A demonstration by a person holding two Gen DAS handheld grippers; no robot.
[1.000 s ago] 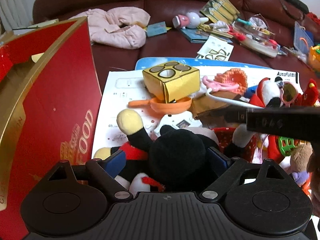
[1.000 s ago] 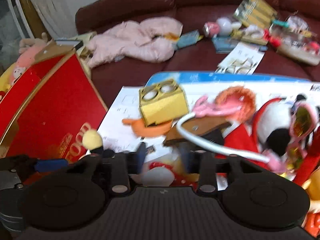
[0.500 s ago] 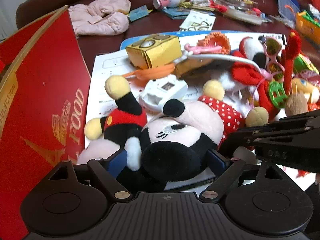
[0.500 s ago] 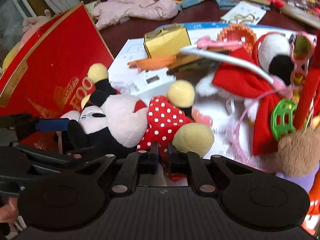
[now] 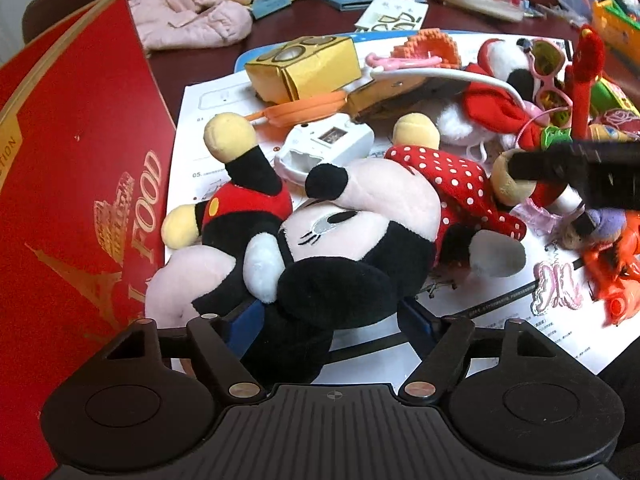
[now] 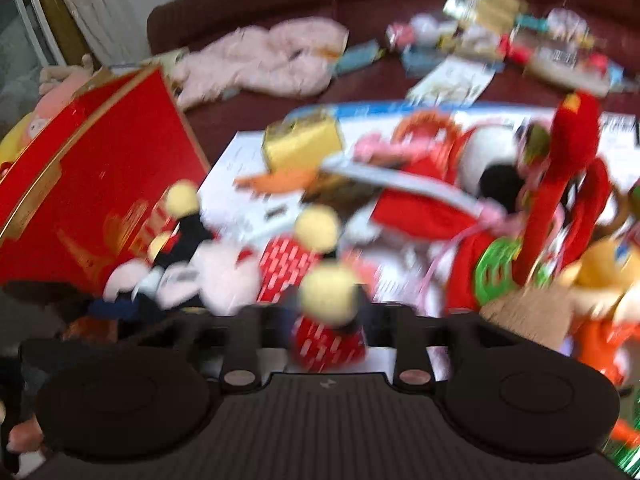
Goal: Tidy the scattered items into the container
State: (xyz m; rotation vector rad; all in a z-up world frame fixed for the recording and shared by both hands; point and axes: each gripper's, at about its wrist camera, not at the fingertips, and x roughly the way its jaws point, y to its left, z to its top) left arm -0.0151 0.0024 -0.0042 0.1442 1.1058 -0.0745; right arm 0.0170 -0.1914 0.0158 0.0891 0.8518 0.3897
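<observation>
Toys crowd white paper sheet [image 5: 500,312] on maroon sofa [image 5: 200,68] (leather).

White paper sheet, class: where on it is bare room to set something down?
One bare patch of the paper sheet: its near edge, between the Minnie plush and the pink butterfly patch. Further back, around the yellow box, it is crowded.

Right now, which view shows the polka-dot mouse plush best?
Left wrist: the polka-dot mouse plush is sharp, its head between the left gripper fingers. Right wrist shows it motion-blurred.
</observation>
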